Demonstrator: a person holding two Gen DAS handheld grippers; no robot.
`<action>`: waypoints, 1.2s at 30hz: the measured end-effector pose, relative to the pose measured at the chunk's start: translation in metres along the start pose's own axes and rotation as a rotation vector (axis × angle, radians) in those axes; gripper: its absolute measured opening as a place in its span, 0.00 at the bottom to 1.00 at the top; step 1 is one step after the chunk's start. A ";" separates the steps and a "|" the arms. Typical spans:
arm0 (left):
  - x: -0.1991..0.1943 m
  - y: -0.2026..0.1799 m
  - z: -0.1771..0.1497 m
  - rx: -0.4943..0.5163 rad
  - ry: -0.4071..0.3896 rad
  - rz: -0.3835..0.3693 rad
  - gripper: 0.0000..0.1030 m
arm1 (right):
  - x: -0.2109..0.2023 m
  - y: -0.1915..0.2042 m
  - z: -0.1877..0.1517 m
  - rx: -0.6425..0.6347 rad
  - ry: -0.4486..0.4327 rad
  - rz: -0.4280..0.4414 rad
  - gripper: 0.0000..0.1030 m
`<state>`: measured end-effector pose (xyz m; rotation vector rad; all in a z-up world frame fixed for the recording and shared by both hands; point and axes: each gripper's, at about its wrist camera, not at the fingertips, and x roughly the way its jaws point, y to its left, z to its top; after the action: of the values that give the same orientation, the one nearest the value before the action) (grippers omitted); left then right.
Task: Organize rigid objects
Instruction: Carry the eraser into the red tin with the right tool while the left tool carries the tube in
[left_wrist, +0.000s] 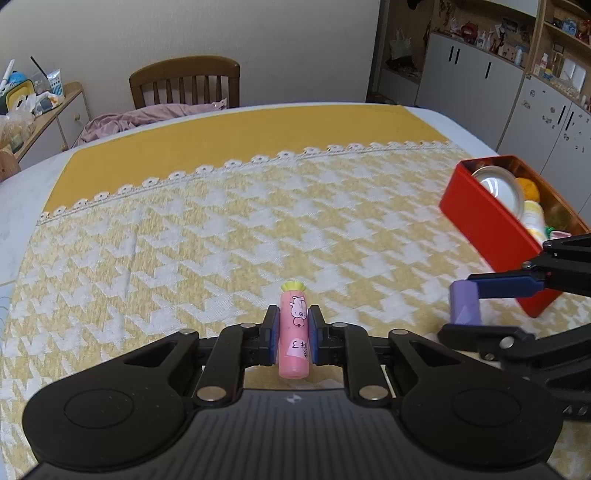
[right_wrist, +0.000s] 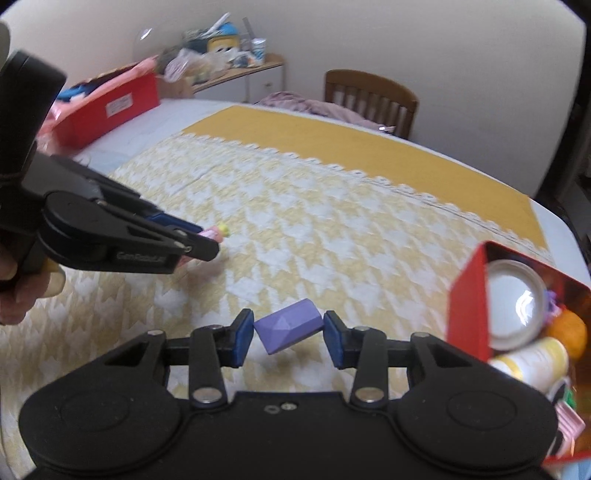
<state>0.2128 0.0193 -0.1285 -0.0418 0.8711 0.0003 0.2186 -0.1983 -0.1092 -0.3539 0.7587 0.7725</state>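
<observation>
My left gripper (left_wrist: 293, 313) is shut on a pink tube (left_wrist: 293, 339) with a yellow cap and a pig drawing, held just above the yellow houndstooth cloth (left_wrist: 221, 229). My right gripper (right_wrist: 288, 320) is shut on a purple faceted block (right_wrist: 287, 326), its pads pressing both ends, and the block is lifted off the cloth. The left wrist view shows that block (left_wrist: 463, 301) beside the red tin (left_wrist: 484, 221). The red tin (right_wrist: 466, 306) at right holds a white round lid (right_wrist: 515, 306), an orange ball (right_wrist: 570, 330) and a cream bottle (right_wrist: 535, 360). The left gripper (right_wrist: 210, 240) with the pink tube (right_wrist: 213, 232) shows at left.
A second red box (right_wrist: 110, 107) stands at the table's far left corner. A wooden chair (left_wrist: 184, 83) with a pink cloth (left_wrist: 147, 116) sits behind the table. A cluttered sideboard (right_wrist: 229, 70) lines the wall. Grey cabinets (left_wrist: 461, 81) stand at right. A hand (right_wrist: 14, 295) grips the left handle.
</observation>
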 end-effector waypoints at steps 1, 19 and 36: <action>-0.003 -0.002 0.001 0.002 -0.002 0.001 0.15 | -0.006 -0.002 -0.001 0.013 -0.004 -0.009 0.39; -0.060 -0.072 0.024 0.058 -0.103 -0.093 0.15 | -0.097 -0.049 -0.019 0.139 -0.121 -0.117 0.39; -0.045 -0.171 0.062 0.115 -0.129 -0.187 0.15 | -0.136 -0.126 -0.047 0.163 -0.147 -0.205 0.39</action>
<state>0.2346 -0.1486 -0.0480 -0.0151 0.7341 -0.2198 0.2243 -0.3765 -0.0396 -0.2207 0.6311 0.5337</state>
